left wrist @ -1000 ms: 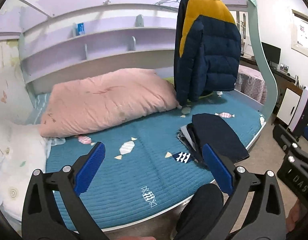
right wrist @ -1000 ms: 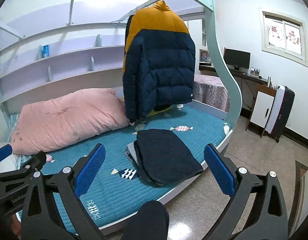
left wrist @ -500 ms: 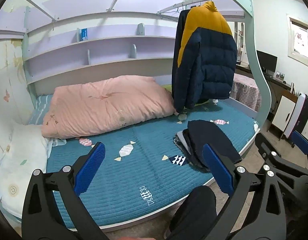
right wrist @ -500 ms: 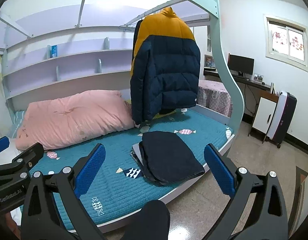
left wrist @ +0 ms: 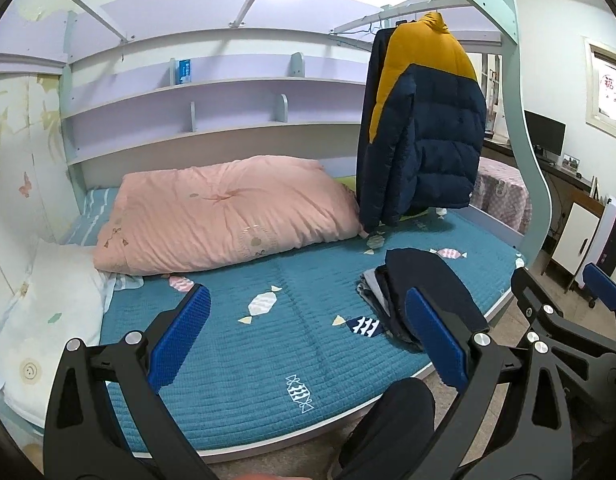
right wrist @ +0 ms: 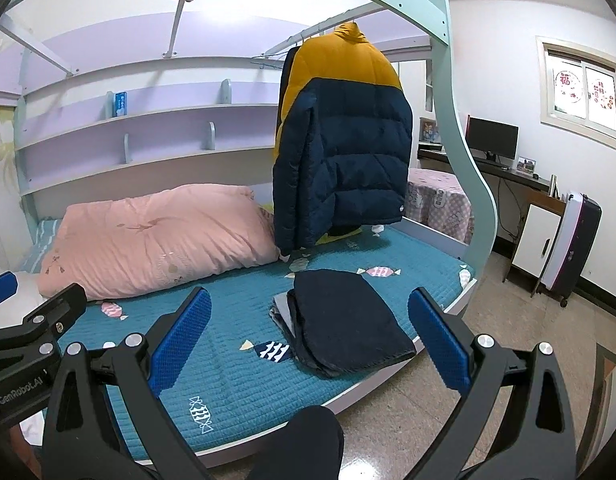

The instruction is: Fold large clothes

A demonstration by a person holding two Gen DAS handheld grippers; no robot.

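Note:
A navy and yellow puffer jacket (left wrist: 424, 128) hangs from a rail over the far right of the bed; it also shows in the right wrist view (right wrist: 344, 144). A stack of folded dark clothes (left wrist: 424, 296) lies on the teal bed cover near the right edge, also in the right wrist view (right wrist: 344, 320). My left gripper (left wrist: 308, 336) is open and empty, held off the bed's front edge. My right gripper (right wrist: 310, 336) is open and empty, also back from the bed.
A big pink quilt (left wrist: 223, 212) lies at the back of the teal bed (left wrist: 243, 360). A white pillow (left wrist: 47, 320) is at the left. Shelves (left wrist: 211, 80) run behind. A desk with a monitor (right wrist: 492, 136) and a suitcase (right wrist: 572, 240) stand to the right.
Both grippers have lifted and pulled back a little, so the views tilt up and show more of the bed frame. Both stay open and empty.

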